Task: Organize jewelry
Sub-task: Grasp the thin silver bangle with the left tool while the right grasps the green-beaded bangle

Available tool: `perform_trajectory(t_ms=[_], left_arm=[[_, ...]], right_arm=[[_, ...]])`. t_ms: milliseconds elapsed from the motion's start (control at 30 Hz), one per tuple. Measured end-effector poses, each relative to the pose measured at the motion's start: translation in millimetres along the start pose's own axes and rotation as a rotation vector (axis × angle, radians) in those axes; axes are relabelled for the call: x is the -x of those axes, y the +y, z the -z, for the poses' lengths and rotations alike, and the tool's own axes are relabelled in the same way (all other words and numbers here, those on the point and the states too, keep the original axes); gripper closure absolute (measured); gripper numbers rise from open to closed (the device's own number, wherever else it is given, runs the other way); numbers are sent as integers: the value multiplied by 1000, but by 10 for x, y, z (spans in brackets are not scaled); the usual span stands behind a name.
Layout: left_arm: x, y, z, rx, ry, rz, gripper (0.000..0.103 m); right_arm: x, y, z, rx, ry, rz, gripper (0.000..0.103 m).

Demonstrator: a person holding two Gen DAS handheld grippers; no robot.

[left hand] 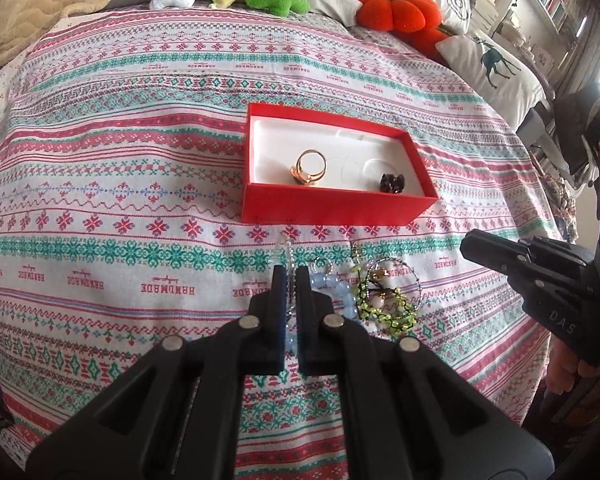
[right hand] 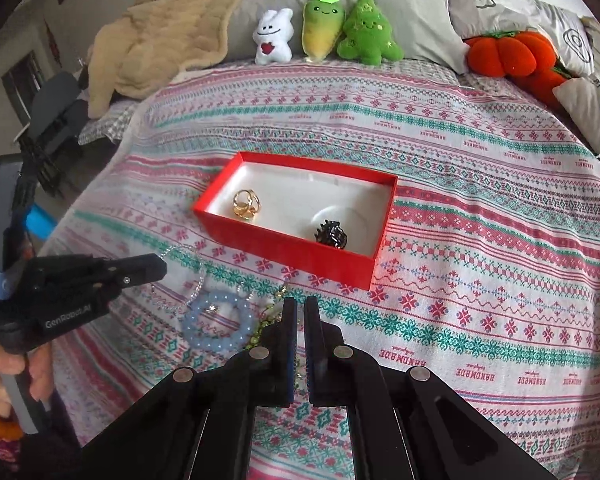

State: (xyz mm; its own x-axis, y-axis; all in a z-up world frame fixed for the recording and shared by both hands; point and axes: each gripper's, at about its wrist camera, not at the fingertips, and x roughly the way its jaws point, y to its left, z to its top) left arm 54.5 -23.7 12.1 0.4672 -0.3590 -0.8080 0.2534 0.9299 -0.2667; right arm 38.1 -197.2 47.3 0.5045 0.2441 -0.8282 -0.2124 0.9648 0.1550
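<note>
Jewelry is found in two places on the patterned bedspread: a gold ring and a dark beaded piece already lie in the red box, while a loose heap remains just in front of the box's near wall. In that heap a pale blue bead bracelet, a clear bead strand and a tangle of green and yellow bead pieces can be made out.

The left gripper is seen with its jaws drawn nearly together; a thin clear strand appears to run between them, though whether it is actually pinched cannot be told. The right gripper is likewise closed, and nothing is clearly held; the green tangle lies at and partly behind its left finger.

The deciding relation is judged to be this: the heap lies directly below and ahead of both tips, with the box beyond it along the same line. The blue bracelet sits nearer the left gripper, the green tangle nearer the right.
</note>
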Motion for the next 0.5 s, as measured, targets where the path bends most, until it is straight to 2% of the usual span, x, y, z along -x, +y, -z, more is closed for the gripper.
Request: perform_trajectory(t_ms=[200, 233, 267, 500], left_arm=[[99, -8, -17, 9, -16, 14, 98], [92, -19, -13, 5, -12, 12, 98], [80, -23, -4, 2, -8, 8, 98], [-21, -32, 37, -2, 29, -13, 98]], right_arm=[[33, -69, -4, -35, -4, -37, 98], [-9, -95, 6, -41, 7, -29, 96], [-53, -111, 17, -45, 22, -17, 88], [-445, -136, 111, -18, 150, 85, 88]])
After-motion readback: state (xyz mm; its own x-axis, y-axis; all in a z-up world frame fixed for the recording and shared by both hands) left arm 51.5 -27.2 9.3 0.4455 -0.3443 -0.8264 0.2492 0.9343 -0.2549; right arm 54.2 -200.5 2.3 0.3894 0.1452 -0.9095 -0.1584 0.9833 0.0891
